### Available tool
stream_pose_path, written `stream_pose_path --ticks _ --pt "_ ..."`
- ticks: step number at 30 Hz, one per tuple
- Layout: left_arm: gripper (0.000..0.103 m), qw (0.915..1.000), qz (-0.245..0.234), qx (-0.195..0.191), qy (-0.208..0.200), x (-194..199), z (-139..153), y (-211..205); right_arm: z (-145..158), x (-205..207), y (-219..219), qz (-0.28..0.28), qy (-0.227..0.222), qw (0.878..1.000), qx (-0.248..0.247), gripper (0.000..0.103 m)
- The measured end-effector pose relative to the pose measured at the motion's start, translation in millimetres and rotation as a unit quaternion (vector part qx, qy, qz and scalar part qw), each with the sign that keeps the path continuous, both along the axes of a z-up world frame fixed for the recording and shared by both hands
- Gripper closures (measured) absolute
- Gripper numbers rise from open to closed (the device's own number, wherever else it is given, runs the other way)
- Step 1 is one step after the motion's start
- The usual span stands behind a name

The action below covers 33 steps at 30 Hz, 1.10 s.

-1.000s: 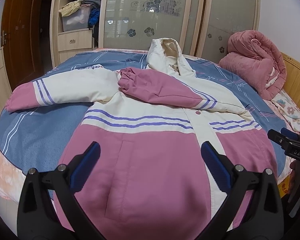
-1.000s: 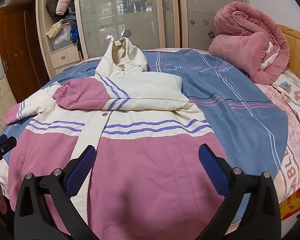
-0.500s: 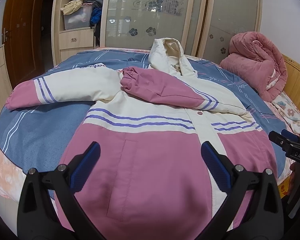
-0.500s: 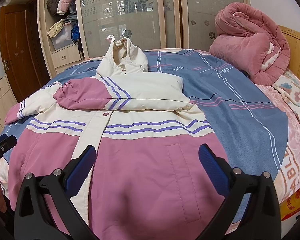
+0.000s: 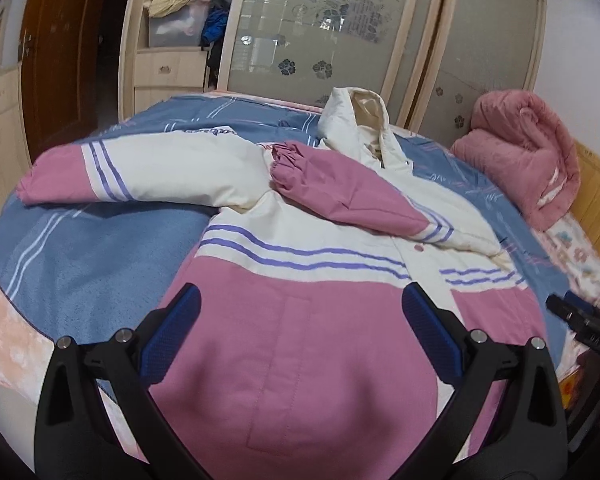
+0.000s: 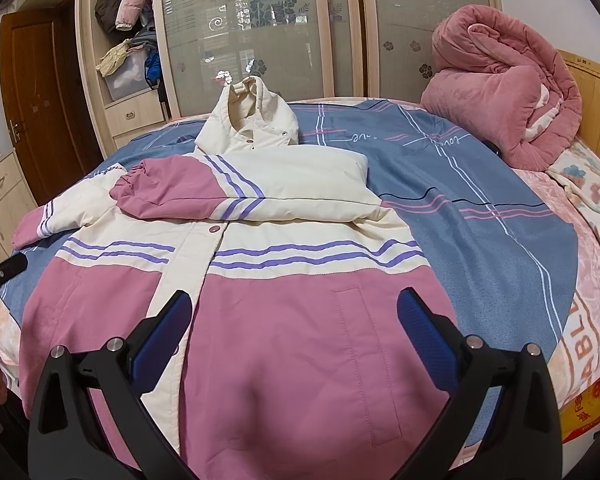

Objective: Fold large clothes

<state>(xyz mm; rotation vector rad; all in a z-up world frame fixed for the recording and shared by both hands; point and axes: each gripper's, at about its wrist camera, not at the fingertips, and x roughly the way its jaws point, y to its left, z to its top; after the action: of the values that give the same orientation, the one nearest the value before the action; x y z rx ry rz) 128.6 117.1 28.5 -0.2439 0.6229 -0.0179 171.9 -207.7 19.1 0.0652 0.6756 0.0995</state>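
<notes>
Left wrist view: the left gripper point(image 5: 300, 334) hovers low over the hem of the pink-and-cream padded hooded jacket point(image 5: 300, 320), its blue-padded tongs spread wide and holding nothing. The jacket lies front-up across the blue striped bedsheet point(image 5: 100, 256), filling the frame's centre; one sleeve is folded over the chest, the other stretches toward the left edge. At the right edge the right gripper point(image 5: 580, 318) shows a blurred white label I cannot read.

Right wrist view: the right gripper point(image 6: 296, 330) hangs above the jacket's point(image 6: 300, 340) lower centre, tongs spread apart, empty. Cursive writing on the sheet point(image 6: 480, 200), upper centre, is illegible. Lower right, the peach bed skirt point(image 6: 580, 344) reads "ABL".
</notes>
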Motion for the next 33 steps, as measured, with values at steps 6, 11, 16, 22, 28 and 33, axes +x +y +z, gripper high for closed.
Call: stream_pose_path --ticks 6,11,16,22,28,33 --pt "0.002 0.9946 0.04 -0.096 -0.007 1.9 0.7 63.3 -0.3 0.1 -1.0 0.003 0.0 1.0 0.002 0.001" --pt "0.002 0.9791 0.116 -0.165 -0.027 -4.3 2.7 136.1 0.7 -1.6 -1.8 0.005 0.0 1.0 0.006 0.001" --pt "0.002 0.9466 0.177 -0.264 -0.051 -10.5 -6.8 213.8 0.9 -2.1 -3.3 0.008 0.002 1.0 0.009 0.001" --pt "0.003 0.8839 0.251 -0.39 -0.065 -10.1 -43.5 307.5 0.8 -1.5 -2.4 0.012 0.002 1.0 0.013 0.001" --pt "0.003 0.8758 0.263 -0.4 -0.061 28.5 -71.8 356.2 -0.9 1.2 1.5 0.018 0.007 1.0 0.015 0.001" --pt "0.013 0.8657 0.28 -0.41 -0.065 56.5 -89.1 385.4 -3.7 2.7 5.5 0.021 0.011 1.0 0.01 0.001"
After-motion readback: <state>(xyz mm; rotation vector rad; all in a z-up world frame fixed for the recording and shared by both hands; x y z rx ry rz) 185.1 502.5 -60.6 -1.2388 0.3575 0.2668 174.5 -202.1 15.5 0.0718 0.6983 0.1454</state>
